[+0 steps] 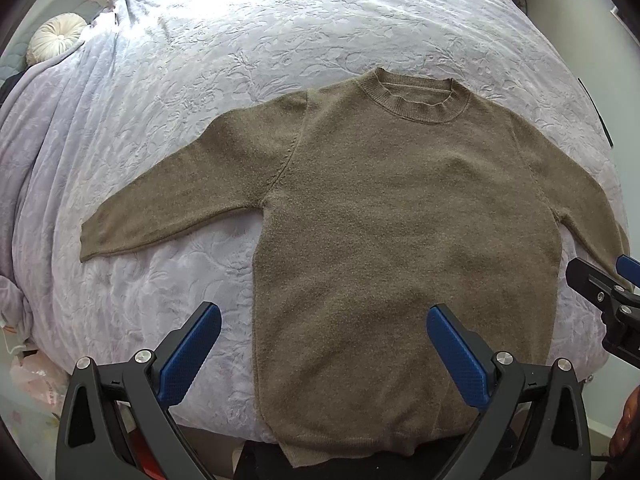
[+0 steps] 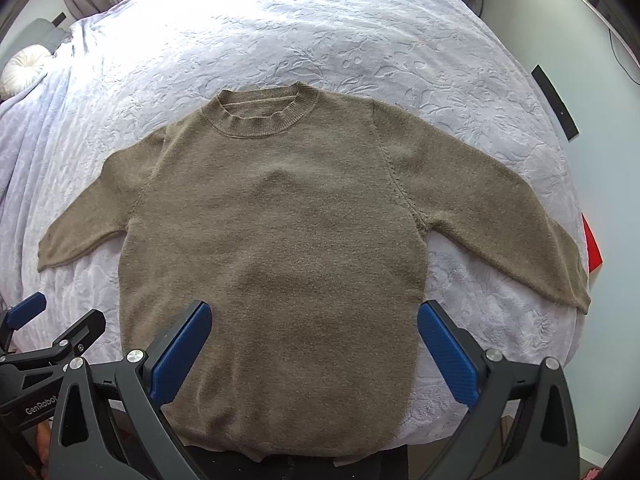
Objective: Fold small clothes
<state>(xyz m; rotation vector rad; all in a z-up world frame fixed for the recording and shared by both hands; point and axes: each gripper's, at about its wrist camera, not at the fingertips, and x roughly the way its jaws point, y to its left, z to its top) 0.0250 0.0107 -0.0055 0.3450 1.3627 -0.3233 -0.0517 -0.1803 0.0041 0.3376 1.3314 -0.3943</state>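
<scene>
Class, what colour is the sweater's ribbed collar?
Olive-brown, matching the rest of the sweater; the collar shows best in the right wrist view.

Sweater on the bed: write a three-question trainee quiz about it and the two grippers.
1. True or false: the brown sweater lies spread flat on the lavender bedspread with both sleeves out to the sides.
2. Which end of the sweater points away from the cameras? A) hem B) ribbed collar C) a cuff
3. Fill in: the jaws of the left gripper and the right gripper are both ____, holding nothing.

Key: 1 true; 2 B; 3 open.
</scene>
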